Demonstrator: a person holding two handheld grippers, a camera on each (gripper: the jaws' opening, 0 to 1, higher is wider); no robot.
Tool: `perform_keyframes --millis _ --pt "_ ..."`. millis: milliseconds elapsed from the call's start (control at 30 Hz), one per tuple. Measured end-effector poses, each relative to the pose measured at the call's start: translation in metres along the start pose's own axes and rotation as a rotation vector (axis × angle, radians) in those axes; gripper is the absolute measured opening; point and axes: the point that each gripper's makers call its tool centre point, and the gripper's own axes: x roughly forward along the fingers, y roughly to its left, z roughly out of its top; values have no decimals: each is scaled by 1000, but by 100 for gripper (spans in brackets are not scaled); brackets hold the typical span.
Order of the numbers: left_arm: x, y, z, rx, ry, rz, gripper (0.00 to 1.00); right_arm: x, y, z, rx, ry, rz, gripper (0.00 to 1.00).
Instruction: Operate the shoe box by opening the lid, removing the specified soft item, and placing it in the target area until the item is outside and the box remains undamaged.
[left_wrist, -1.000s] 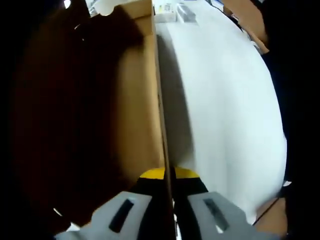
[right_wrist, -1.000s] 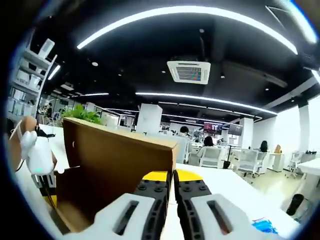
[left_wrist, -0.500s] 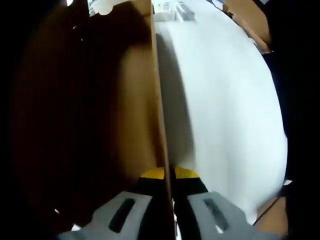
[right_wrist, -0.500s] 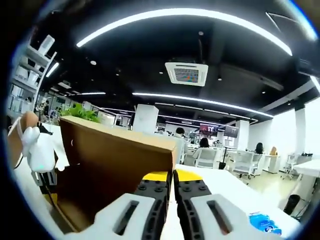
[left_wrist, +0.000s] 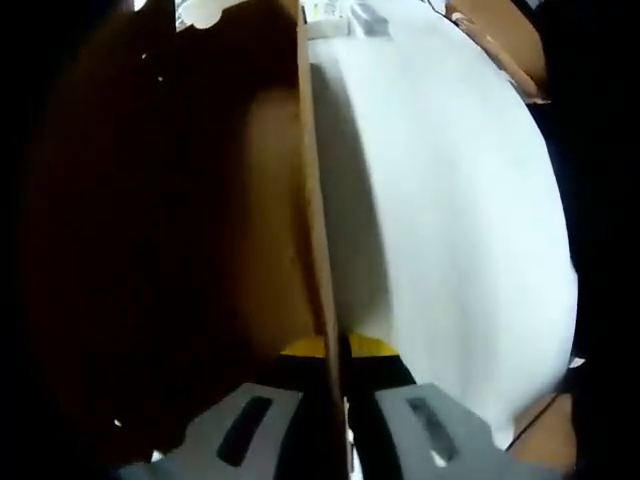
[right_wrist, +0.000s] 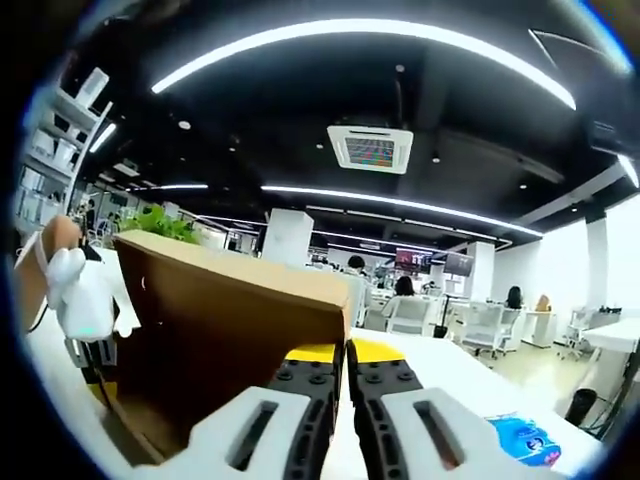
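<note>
One plain brown cardboard lid (right_wrist: 240, 320), raised

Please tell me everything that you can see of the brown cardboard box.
The cardboard box is plain brown corrugated board, matte, with no visible tears. In the right gripper view the right gripper is shut on a raised panel's edge. In the left gripper view the left gripper is shut on a thin wall seen edge-on, with a dark brown inner face on one side and the white table on the other.
</note>
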Motion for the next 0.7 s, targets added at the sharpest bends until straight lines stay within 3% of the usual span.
perform_keyframes --millis 700 --pt "-1 1 -1 -4 18 4 2 -6 0 -6 29 -26 -18 1"
